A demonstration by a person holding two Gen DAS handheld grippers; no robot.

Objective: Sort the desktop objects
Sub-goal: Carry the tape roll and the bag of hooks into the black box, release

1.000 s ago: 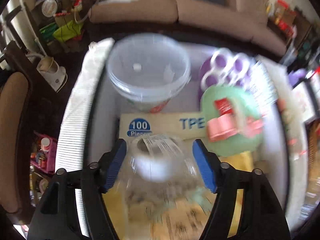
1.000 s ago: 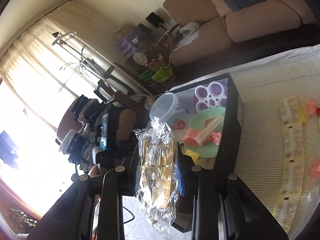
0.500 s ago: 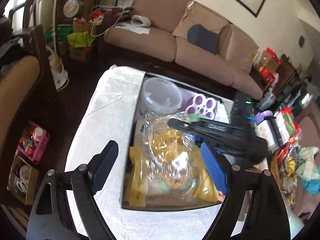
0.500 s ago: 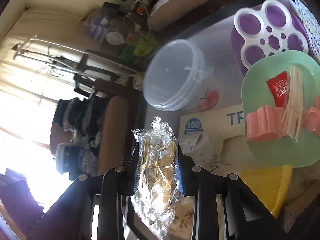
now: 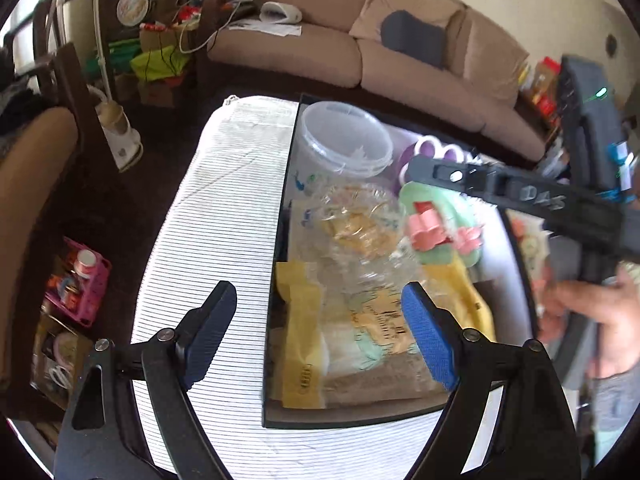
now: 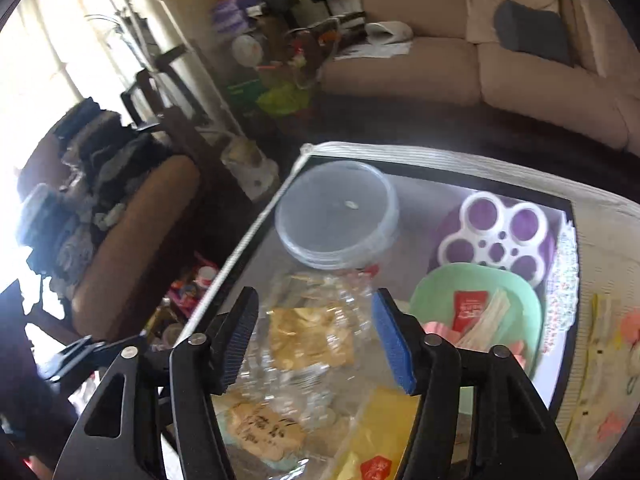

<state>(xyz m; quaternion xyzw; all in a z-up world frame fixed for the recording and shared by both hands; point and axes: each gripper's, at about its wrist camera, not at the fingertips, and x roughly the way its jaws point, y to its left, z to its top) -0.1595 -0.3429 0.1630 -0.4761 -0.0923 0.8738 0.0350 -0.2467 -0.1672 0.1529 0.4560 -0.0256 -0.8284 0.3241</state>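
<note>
At the bottom of the left wrist view, the left gripper has its jaws spread wide with nothing between them, and it hangs over the near edge of the black box. In the right wrist view, the right gripper is also released, its blue pads apart, and it holds nothing.

Just above the fingers, in the middle of both views, the crinkled cellophane packet with golden contents lies inside the box. It rests on top of flat paper packages and a yellow bag. The wrapper is clear, wrinkled and shiny, so I think it is light and can slip easily.

Further up in the frame, the box also holds a green plate with pink pieces, a clear round tub and a purple tray with a white holed lid.

So this packet seems already sorted. At the right edge of the right wrist view, on the striped cloth, a yellowish paper strip and small pink things are outside the box, and I judge these are left to do.
</note>
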